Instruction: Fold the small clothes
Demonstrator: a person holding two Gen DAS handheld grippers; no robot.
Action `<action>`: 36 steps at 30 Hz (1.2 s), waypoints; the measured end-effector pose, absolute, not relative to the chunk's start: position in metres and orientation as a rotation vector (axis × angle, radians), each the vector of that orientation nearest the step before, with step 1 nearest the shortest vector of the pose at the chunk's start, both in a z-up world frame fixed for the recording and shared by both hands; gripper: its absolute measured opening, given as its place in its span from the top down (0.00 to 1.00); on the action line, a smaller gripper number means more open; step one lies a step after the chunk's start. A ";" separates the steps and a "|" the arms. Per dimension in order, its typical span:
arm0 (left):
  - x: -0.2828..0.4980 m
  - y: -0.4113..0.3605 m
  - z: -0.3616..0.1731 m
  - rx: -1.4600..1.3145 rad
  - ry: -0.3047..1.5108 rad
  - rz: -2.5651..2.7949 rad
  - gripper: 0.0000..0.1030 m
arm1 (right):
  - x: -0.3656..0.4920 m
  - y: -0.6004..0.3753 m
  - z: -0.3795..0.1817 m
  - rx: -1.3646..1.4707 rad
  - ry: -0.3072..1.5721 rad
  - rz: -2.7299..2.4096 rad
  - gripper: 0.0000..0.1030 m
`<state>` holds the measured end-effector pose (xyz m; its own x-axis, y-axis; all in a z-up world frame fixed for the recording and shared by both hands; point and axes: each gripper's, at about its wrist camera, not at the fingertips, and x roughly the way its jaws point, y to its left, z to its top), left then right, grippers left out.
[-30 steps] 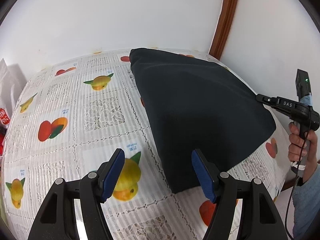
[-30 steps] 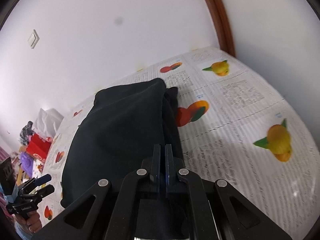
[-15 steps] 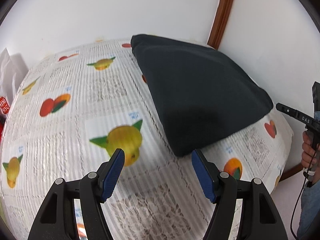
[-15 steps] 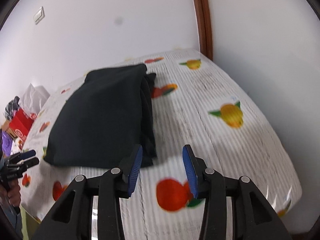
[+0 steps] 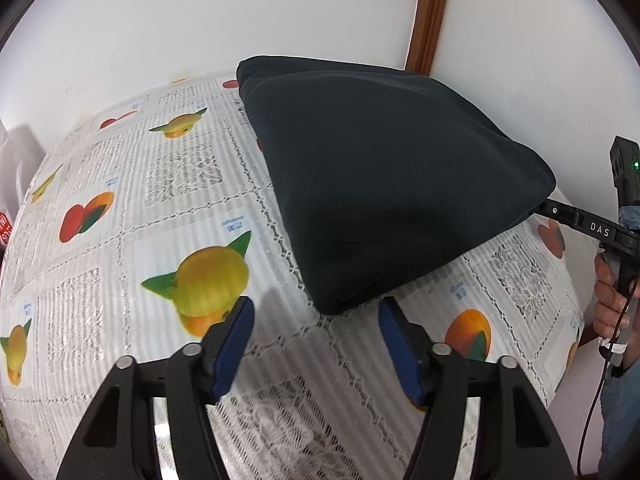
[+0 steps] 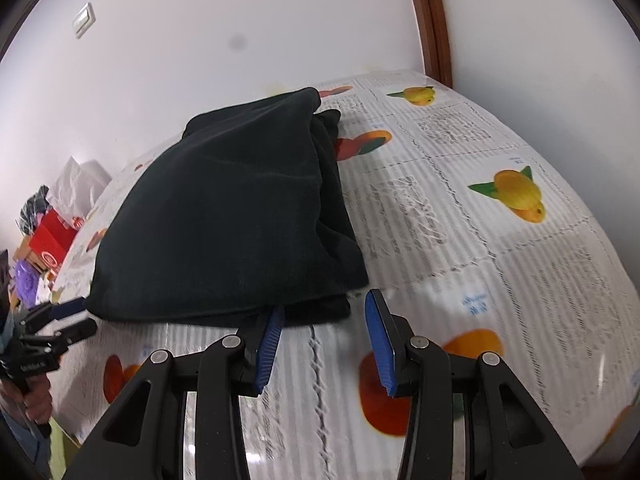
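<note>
A dark folded garment (image 5: 384,184) lies on the table's fruit-print cloth (image 5: 168,208). In the left wrist view my left gripper (image 5: 316,308) hangs low over the cloth. Its jaws are closing, and the garment's near corner lies just between the blue fingertips (image 5: 240,320), untouched. My right gripper (image 5: 576,220) reaches in at the garment's right corner. In the right wrist view the garment (image 6: 232,216) shows stacked layers along its right edge. The right gripper (image 6: 326,308) is open with that near corner between its pads (image 6: 380,336), unpinched. The left gripper (image 6: 86,316) sits at the far left corner.
White walls meet at a brown wooden strip (image 5: 430,12) behind the table. A red box (image 6: 50,240) and bags crowd the table's far left end. A person's hand (image 5: 608,300) holds the right gripper's handle past the table's right edge.
The right gripper, shut over the garment a second ago, opened, pulled back, then came in at the near corner. The left gripper backed off, lowered toward its corner, and its jaws narrowed slightly.
</note>
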<state>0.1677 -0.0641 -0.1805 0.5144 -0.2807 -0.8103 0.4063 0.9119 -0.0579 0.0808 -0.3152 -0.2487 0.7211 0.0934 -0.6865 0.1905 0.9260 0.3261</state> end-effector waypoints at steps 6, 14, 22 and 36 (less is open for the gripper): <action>0.183 -0.069 -0.187 0.106 0.969 -0.457 0.77 | 0.095 -0.314 -0.252 0.416 0.769 -0.016 0.81; 0.193 -0.051 -0.184 0.065 0.929 -0.415 0.90 | 0.125 -0.299 -0.240 0.357 0.750 0.011 0.87; 0.216 -0.017 -0.181 0.021 0.925 -0.342 0.91 | 0.172 -0.273 -0.232 0.329 0.741 0.083 0.88; 0.226 -0.007 -0.185 -0.015 0.955 -0.326 0.91 | 0.150 -0.275 -0.234 0.303 0.777 0.066 0.87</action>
